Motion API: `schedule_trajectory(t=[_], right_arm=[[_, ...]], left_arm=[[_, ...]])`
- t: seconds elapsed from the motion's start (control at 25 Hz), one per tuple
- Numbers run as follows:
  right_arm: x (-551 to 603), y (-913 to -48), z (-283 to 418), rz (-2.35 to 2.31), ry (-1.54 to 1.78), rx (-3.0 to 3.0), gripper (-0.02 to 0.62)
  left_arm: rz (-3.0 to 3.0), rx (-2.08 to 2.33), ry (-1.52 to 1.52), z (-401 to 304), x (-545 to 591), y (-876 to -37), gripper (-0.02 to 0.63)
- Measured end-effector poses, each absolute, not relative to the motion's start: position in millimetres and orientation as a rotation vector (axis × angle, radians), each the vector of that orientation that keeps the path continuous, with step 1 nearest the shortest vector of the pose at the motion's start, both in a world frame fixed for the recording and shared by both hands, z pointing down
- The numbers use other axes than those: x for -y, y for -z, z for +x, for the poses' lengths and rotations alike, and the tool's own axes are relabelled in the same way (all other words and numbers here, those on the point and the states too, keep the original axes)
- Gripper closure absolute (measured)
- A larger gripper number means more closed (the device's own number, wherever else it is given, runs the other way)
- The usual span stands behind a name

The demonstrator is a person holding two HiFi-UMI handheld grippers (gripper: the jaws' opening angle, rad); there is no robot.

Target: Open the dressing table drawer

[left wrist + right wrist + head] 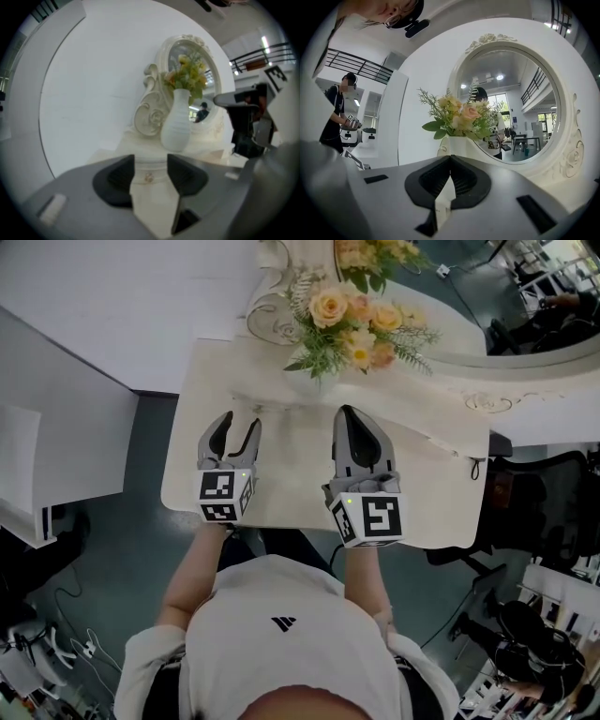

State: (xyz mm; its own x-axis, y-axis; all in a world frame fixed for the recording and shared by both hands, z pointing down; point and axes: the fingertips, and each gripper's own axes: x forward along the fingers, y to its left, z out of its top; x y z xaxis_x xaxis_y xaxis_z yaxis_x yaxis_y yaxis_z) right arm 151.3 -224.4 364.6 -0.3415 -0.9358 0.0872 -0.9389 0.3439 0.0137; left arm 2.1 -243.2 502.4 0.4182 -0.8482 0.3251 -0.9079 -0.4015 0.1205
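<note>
Left gripper (236, 426) hovers before the vase (176, 123), jaws spread. Between them, just below the vase, sits what looks like the drawer (150, 168) knob (149, 177), blurred. Right gripper (350, 416), right of the vase, has its jaws pressed together, empty.

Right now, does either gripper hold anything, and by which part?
Nothing is held. Left gripper open, facing a small knob; right gripper shut, empty.

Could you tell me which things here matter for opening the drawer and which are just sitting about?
For the job: dressing table, small knob seen between the open left tongs, and the shut right tongs.
Just sitting about: white vase, flowers, mirror.
</note>
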Motion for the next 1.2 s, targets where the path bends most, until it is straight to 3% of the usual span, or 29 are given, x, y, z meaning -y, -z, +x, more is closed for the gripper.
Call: schedule_trajectory(t=[1.2], right_arm=[[246.6,-393.7,174.4,1.663,-0.124,2.501,0.598]], left_arm=[[2.211,1.509,-0.588,26.9,275.1,-599.7,0.39]])
